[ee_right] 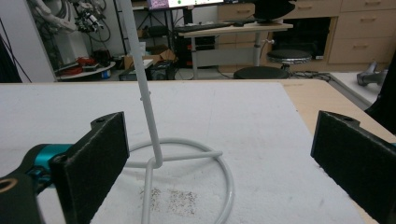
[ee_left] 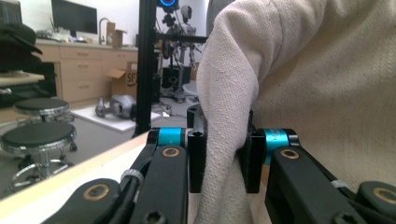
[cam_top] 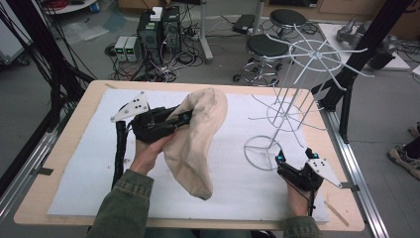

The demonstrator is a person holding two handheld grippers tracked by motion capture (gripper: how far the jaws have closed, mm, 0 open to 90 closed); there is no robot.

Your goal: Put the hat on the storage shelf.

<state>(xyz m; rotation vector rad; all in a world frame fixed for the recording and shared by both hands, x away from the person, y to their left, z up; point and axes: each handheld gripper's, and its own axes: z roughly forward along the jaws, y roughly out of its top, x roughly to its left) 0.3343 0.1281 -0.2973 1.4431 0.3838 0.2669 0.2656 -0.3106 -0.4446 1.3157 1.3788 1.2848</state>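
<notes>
While the left gripper (cam_top: pixel 185 118) is clenching a fold of the beige cloth (cam_top: pixel 198 144) at nine o'clock, the right gripper (cam_top: pixel 292 156) is resting released at four — beside the white wire stand (cam_top: pixel 277 124), near the table's edge (cam_top: pixel 346 208).

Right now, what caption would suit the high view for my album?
Left gripper lifts a beige cloth bag off the white mat while the open right gripper waits by a white wire rack.

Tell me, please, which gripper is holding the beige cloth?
The left gripper: it is shut on the beige cloth, while the right gripper is open by the white wire stand.
</notes>
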